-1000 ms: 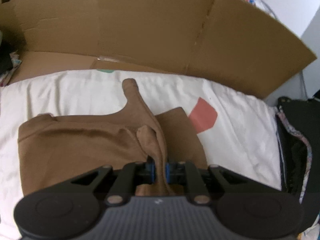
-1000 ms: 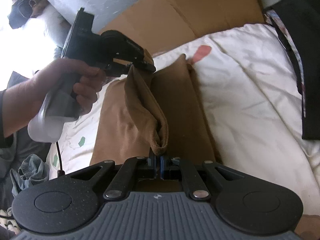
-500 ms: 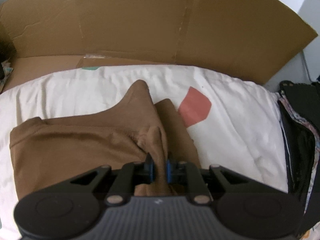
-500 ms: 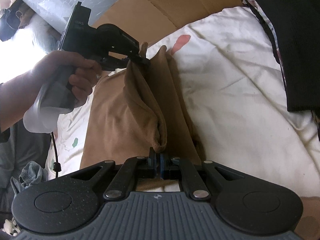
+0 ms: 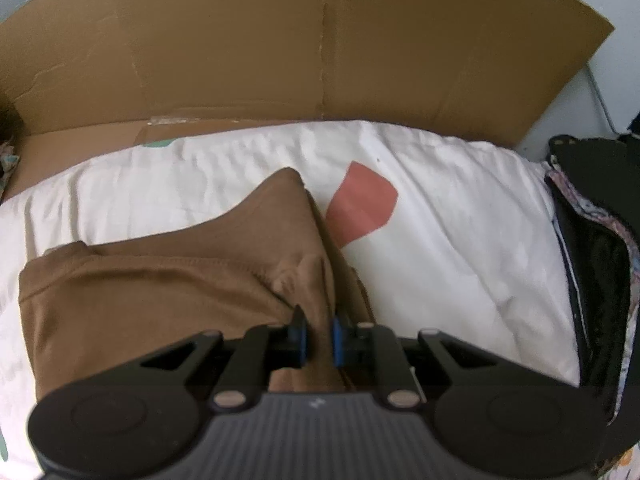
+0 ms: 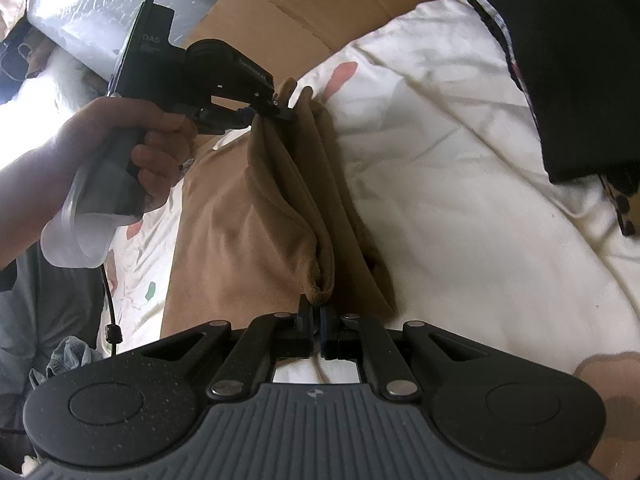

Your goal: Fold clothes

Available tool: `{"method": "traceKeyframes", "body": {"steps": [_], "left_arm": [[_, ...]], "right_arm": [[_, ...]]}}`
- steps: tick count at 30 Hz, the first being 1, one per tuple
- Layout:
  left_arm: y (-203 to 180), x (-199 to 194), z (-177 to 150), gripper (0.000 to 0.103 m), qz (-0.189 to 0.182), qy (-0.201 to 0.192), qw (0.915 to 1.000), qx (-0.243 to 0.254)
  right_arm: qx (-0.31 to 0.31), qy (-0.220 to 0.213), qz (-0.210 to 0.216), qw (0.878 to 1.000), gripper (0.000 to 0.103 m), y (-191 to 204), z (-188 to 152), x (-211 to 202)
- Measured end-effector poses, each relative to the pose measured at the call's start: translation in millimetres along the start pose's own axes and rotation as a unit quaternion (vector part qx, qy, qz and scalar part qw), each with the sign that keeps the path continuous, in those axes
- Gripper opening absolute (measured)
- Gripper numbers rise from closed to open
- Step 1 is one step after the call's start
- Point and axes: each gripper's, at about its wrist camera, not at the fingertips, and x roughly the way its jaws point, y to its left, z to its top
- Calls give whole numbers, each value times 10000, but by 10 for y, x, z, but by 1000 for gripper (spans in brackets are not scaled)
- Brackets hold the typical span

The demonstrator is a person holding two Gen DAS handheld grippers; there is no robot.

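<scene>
Brown cloth is lying on a white sheet [image 5: 460, 216], and it is the brown garment [image 5: 152, 292] that is being folded. Most of it is lying flat on the sheet. One long edge of it is being held up off the sheet like a ridge, and it is sagging a little in the middle.

The left gripper [image 5: 316, 338] is pinching one end of that ridge. Its blue pads [image 5: 299, 340] are sitting on both sides of a thick bunch of brown cloth, with the cloth filling the space between them. In the right wrist view, a hand [image 6: 132, 152] is wrapping around the grey handle of this gripper [image 6: 276, 109], and the tip is biting the far end of the fold.

The right gripper [image 6: 315, 330] is pinching the near end of the ridge. Its jaws are pressing almost together, and a small bump of brown cloth is poking out just above them.

A red patch [image 5: 362, 208] is showing on the sheet just beside the garment's pointed corner. A big cardboard sheet [image 5: 304, 48] is standing up behind the sheet. A black bag [image 5: 592, 264] with a patterned edge is lying along the sheet's right side
</scene>
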Motion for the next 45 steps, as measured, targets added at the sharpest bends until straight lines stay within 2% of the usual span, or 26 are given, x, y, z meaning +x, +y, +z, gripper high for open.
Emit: {"method": "traceKeyframes", "body": {"steps": [12,15,18,21,24,26,28,31,37,45], "left_arm": [[-40,137,42,15,-39,166,9999,25],[-22,75,59,20,-184,158,9997,16],[75,-82,80,23,-513,141,9979,-359],[115,-293,86,24,-609,-127,9977,-273],[182,-377,68,22,-654,-155,9977,-121],[227,-380,42,14,-619,-86,9980,-33],[234,-380,-8,12,-592,-59,9982,114],[242,-338,-97,9,-728,-5,9971,243],[154,-182,-209,7,-823,-4,9952,524],[64,0,-188,7,-835,44,9946,608]], "right_arm": [[128,-6,-58,9999,1,-43,-45,-20],[245,-5,-84,9997,1,-90,-56,-15],[352,-6,-91,9993,1,-127,-68,-9],[376,-12,-103,9992,1,-131,-80,-6],[370,-45,-112,9992,1,-122,-97,-17],[366,-62,-117,9992,1,-116,-102,-26],[405,-72,-113,9991,1,-119,-106,-28],[472,-92,-114,9988,1,-118,-106,-13],[759,15,-72,9971,4,-151,-57,49],[1034,10,-51,9946,5,-195,-54,92]]}}
